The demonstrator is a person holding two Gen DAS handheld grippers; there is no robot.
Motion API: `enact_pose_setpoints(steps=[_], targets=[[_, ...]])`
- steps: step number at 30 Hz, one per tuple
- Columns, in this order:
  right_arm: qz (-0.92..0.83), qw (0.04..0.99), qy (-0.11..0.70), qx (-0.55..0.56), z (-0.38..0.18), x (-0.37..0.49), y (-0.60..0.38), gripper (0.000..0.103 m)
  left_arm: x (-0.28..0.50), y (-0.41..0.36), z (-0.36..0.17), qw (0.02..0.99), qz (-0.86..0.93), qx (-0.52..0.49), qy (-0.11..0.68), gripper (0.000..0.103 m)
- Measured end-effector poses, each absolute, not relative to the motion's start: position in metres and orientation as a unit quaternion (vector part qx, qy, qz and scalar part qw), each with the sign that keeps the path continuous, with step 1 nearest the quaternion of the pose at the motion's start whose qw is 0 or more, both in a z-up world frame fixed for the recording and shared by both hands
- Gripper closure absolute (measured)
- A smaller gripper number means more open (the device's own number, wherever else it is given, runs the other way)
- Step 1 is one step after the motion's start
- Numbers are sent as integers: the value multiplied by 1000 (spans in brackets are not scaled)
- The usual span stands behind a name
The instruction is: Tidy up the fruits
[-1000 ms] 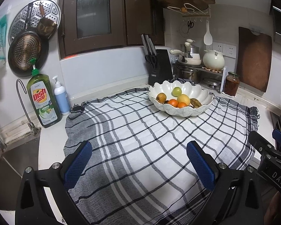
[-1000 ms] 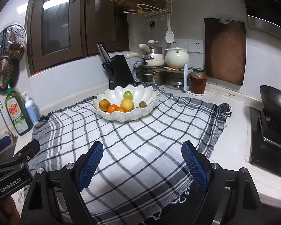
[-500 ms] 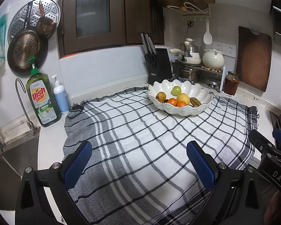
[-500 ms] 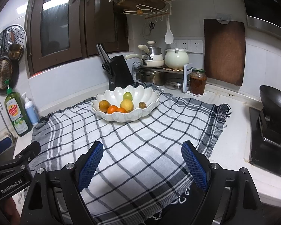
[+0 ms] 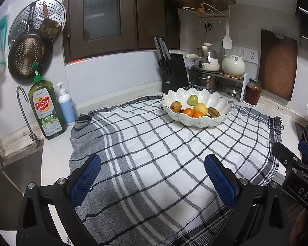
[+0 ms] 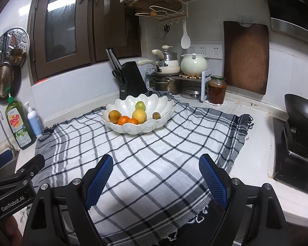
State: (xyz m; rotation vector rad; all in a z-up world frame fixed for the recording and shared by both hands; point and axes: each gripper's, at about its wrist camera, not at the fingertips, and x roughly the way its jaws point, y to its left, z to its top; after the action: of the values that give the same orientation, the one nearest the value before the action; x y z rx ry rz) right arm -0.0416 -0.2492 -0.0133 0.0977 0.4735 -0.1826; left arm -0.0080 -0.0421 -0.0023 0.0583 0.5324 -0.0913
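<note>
Both tongs (image 5: 153, 176) (image 6: 156, 176) wide open, empty; fruit bowl (image 5: 197, 121) beyond, knife block (image 5: 173, 71) behind

Home kitchen: stove (image 6: 295, 143), knife block (image 6: 131, 80), dish soap (image 5: 46, 110).

Left gripper (image 5: 153, 179): matte black frame, silver screws, blue cross-hatched pads (image 5: 85, 181). Right gripper (image 6: 156, 179): same black frame, blue pads (image 6: 213, 181). White lettering "DAS" and "GenRobot.AI" on housings at 4 and 8 o'clock.
</note>
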Motion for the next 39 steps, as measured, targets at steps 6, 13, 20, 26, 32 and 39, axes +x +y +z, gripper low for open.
enact_pose_setpoints(steps=[6, 13, 20, 26, 32, 39], targets=[[-90, 967, 233, 48, -13, -42, -249, 17, -7, -42, -1, 963, -48, 30, 264, 0], [-90, 967, 233, 49, -12, -42, -248, 17, -7, -41, 1, 963, -50, 31, 263, 1], [-91, 967, 232, 48, -11, -41, -247, 17, -6, -42, 0, 962, -54, 29, 268, 1], [-90, 967, 232, 48, -11, -42, -247, 17, -6, -41, 0, 962, -54, 30, 268, 1], [-90, 967, 232, 48, -11, -42, -246, 17, -6, -40, -1, 962, -53, 30, 268, 1], [-91, 967, 232, 48, -11, -42, -246, 17, -8, -39, -3, 962, -50, 29, 268, 1]])
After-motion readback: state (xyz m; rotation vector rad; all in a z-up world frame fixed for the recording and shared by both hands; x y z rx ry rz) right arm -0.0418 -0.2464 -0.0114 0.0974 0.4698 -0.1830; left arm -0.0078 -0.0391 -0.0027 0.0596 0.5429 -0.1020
